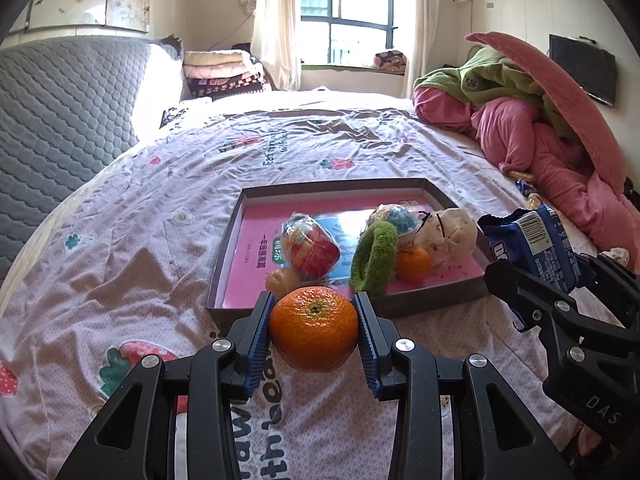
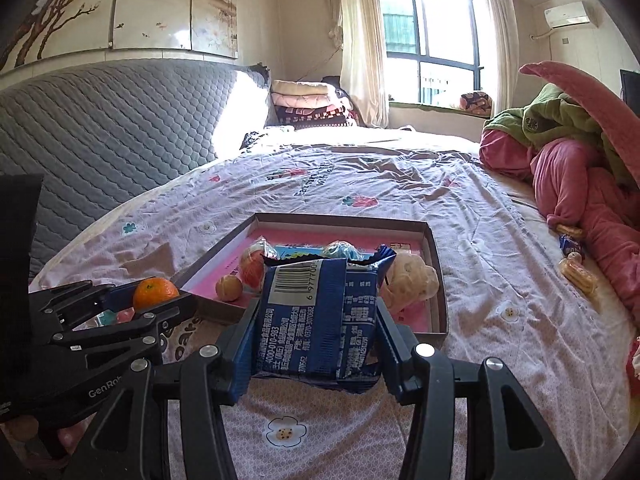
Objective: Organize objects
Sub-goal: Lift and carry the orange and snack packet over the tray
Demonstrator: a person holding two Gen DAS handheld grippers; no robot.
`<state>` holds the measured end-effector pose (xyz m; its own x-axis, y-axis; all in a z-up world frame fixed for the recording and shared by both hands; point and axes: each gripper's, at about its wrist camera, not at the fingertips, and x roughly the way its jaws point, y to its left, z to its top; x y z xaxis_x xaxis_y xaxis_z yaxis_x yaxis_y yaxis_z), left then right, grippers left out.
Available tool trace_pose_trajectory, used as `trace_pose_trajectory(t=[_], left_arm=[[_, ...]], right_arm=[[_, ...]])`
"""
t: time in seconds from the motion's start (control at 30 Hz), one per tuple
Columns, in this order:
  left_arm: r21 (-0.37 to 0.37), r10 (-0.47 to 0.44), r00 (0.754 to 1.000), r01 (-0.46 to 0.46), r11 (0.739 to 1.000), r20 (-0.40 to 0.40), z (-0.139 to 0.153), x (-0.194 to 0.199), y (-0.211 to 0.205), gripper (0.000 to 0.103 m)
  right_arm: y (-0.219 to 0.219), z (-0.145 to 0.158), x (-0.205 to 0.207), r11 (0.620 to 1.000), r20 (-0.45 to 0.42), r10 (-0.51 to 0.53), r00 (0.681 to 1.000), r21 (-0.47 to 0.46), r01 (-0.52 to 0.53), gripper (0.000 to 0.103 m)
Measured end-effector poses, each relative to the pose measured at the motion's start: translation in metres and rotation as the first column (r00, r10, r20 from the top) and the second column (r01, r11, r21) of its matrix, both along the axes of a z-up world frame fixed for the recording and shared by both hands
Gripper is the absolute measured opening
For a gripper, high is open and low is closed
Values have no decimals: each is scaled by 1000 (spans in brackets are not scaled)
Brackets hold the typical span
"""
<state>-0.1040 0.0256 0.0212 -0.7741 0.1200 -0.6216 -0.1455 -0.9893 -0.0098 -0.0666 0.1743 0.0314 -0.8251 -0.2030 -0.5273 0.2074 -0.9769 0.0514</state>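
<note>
My left gripper [image 1: 314, 330] is shut on an orange mandarin [image 1: 314, 328], held just before the near edge of a shallow cardboard box [image 1: 240, 216] on the bed. My right gripper [image 2: 316, 340] is shut on a blue snack packet [image 2: 316, 316], held above the bed near the box's [image 2: 438, 280] front. The box has a pink bottom and holds a red wrapped snack [image 1: 312, 246], a green sponge-like roll [image 1: 374, 256], a second mandarin [image 1: 414, 264], a small brown nut-like ball [image 1: 282, 282], a blue-and-white packet [image 1: 394, 216] and a cream plush [image 1: 450, 234].
A pile of pink and green bedding [image 1: 532, 120] lies at the right. Small wrapped snacks [image 2: 576, 268] lie on the sheet beside it. A grey quilted headboard [image 1: 68, 120] runs along the left. Folded blankets [image 1: 224, 72] are stacked at the far end.
</note>
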Motion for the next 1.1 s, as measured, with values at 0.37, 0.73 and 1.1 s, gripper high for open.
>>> trace_pose_trajectory(t=[0.37,0.73,1.1], left_arm=[[-6,8,1000,-8,1000,-15,9,-21,2,41],[-13,5,1000,-6,1000,-26,11,-37,1,40],[5,12,999,-12,1000,-33,17,-61,2,40]], right_arm=[[6,12,-8,1000,-37,-17,999,1,17,52],[13,18,-24,999,-51,-33,998,18,34,52],[15,26,-39,999,-72,-48,996,22,50,52]])
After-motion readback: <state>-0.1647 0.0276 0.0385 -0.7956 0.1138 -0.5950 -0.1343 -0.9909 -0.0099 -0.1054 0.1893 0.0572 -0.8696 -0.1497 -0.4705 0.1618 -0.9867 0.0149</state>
